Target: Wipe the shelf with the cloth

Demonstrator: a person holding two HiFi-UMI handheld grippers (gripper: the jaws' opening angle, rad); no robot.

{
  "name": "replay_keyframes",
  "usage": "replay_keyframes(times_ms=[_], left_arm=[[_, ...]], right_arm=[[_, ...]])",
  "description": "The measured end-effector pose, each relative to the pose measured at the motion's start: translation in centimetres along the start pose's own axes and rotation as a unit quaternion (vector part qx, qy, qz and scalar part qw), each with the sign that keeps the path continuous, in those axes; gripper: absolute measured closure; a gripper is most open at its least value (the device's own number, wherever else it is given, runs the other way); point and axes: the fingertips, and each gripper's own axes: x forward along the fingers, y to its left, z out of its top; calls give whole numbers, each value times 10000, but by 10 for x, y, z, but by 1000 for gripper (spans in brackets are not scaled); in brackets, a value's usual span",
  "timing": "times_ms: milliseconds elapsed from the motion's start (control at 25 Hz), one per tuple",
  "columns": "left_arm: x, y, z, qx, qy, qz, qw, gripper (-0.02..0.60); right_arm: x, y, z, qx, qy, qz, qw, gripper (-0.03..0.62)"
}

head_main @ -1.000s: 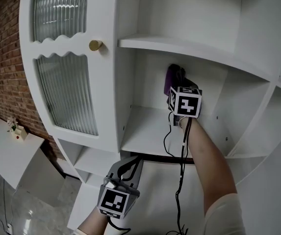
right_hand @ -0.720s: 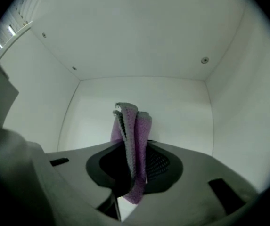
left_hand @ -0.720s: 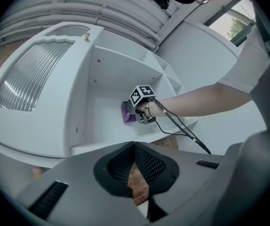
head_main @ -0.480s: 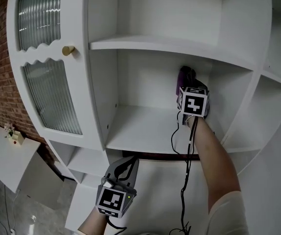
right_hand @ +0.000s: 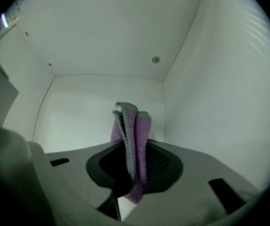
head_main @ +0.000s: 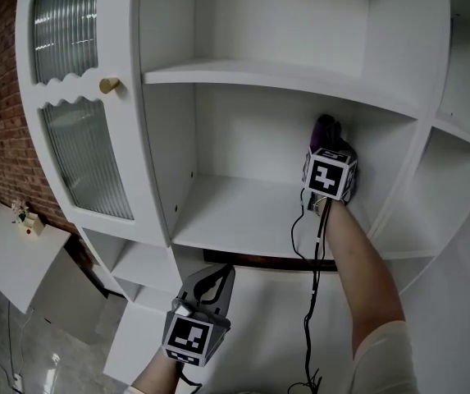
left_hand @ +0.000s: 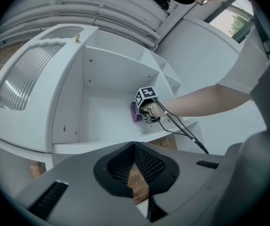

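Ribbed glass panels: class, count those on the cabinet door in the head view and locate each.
2. The upper panel sits above the wavy rail, cut off by the frame's top; the lower panel sits below it. None seems hidden.

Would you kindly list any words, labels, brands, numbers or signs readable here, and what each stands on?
None readable.
The marker cube on the left gripper and the one on the right gripper carry only black-and-white square patterns, no letters or digits.
The white shelf unit and the purple cloth bear no print.
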Motion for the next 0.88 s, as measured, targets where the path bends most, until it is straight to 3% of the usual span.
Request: replay_keyframes(times_ms=[160,320,600,880], left_arm=[[-10,12,-2,-38,21,13,10000,568],[-26,30,6,-5,-143,30,9999,568],[-55,60,11,118,-268,38,9996,568],[-72,98,9,132,-402,330,9986,568]], right_arm=[[-4,3,4,-186,-2,-44,9998,508],[-14,23,6,-2,82,112,9999,508],[-44,130,-6,491,401,1486,9869,508],[-55,221,-19,645,745,2137,9719,508]])
